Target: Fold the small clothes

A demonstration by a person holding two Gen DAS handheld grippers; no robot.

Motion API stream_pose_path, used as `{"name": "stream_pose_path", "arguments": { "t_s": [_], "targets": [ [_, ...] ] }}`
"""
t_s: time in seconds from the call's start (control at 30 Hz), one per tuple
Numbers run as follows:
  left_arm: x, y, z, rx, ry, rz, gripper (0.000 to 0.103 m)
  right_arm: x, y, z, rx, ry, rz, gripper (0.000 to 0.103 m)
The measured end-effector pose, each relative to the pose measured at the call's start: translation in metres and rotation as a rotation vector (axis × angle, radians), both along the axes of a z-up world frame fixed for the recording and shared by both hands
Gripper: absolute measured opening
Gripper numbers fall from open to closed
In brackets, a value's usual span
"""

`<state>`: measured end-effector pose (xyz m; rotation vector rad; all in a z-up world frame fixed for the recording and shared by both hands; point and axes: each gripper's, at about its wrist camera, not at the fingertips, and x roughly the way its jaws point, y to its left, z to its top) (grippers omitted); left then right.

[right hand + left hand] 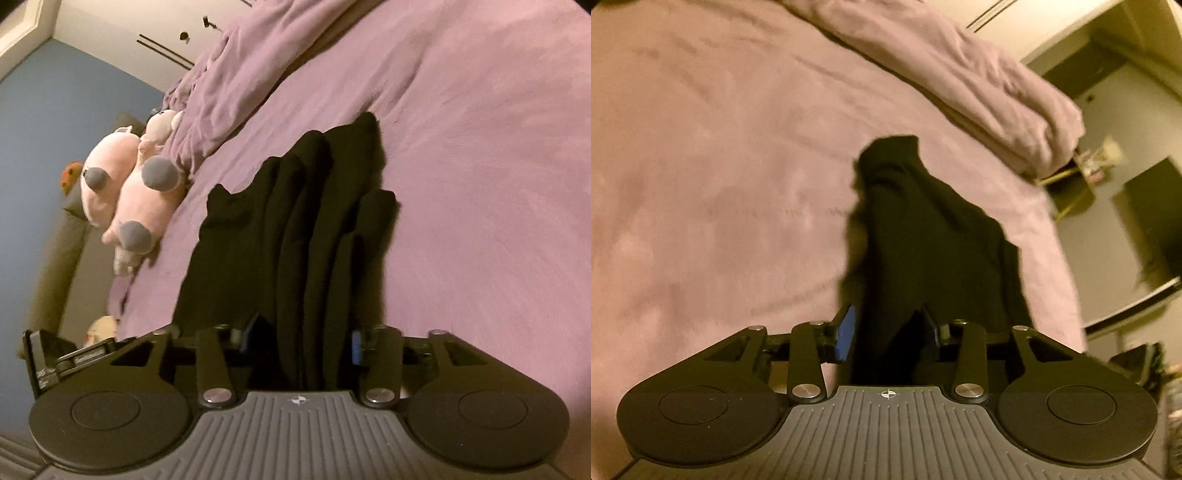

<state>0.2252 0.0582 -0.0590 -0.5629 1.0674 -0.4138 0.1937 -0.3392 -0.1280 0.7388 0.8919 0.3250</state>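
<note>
Both grippers are clamped on the black garment [923,236]: left gripper [890,332] and right gripper [299,339] each have bunched cloth between the fingers, hanging ahead over the purple bed [480,184]. My worry: those thick bunches could slip out unevenly and wreck the fold.

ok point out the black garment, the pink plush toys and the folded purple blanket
black garment [295,229]: right wrist view, middle of the hanging folds
pink plush toys [147,199]: right wrist view, nearer toy's body
folded purple blanket [979,85]: left wrist view, top surface
</note>
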Motion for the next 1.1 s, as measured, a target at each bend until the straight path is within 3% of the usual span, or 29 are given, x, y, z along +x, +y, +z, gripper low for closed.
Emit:
{"name": "stream_pose_path", "arguments": {
  "t_s": [0.03,0.13,0.2,0.27,0.3,0.37,0.43,0.5,0.63,0.67,0.77,0.83,0.97,1.1],
  "targets": [
    [-0.004,-0.001,-0.001,-0.011,-0.003,-0.010,0.057,-0.008,0.003,0.003,-0.021,-0.005,-0.005,0.058],
    [-0.013,-0.007,-0.017,-0.033,0.041,-0.043,0.057,-0.028,0.015,0.008,-0.101,-0.007,-0.002,0.061],
    [-0.018,-0.006,-0.022,-0.040,0.053,-0.026,0.053,-0.042,0.014,0.008,-0.116,-0.005,-0.011,0.061],
    [-0.020,-0.010,-0.020,-0.020,0.045,-0.008,0.042,-0.048,0.017,0.008,-0.125,-0.006,-0.026,0.061],
    [-0.022,-0.011,-0.017,-0.009,0.041,0.000,0.039,-0.049,0.019,0.008,-0.132,-0.001,-0.030,0.058],
    [-0.024,-0.014,-0.008,0.007,0.031,0.005,0.031,-0.049,0.025,0.009,-0.170,0.007,-0.032,0.036],
    [-0.027,-0.019,0.005,0.048,0.006,0.004,0.029,-0.047,0.029,0.011,-0.157,0.017,-0.026,0.029],
    [-0.031,-0.023,0.018,0.081,-0.017,0.002,0.028,-0.049,0.024,0.011,-0.087,0.024,-0.039,0.026],
    [-0.038,-0.026,0.027,0.132,-0.018,-0.011,0.028,-0.061,-0.004,-0.004,0.249,0.073,-0.124,0.025],
    [-0.039,-0.028,0.024,0.153,-0.004,-0.018,0.028,-0.064,-0.008,-0.010,0.266,0.096,-0.139,0.025],
    [-0.041,-0.036,0.014,0.231,0.006,-0.030,0.032,-0.067,0.008,-0.004,-0.008,0.095,-0.089,0.026],
    [-0.043,-0.037,0.014,0.264,0.002,-0.030,0.040,-0.068,0.020,0.005,-0.128,0.061,-0.056,0.034],
    [-0.045,-0.034,0.023,0.351,-0.018,-0.035,0.057,-0.069,0.025,0.027,-0.262,0.043,-0.067,0.054],
    [-0.044,-0.027,0.033,0.380,-0.048,-0.014,0.058,-0.068,0.023,0.048,-0.393,0.000,-0.117,0.054]
  ]
}}
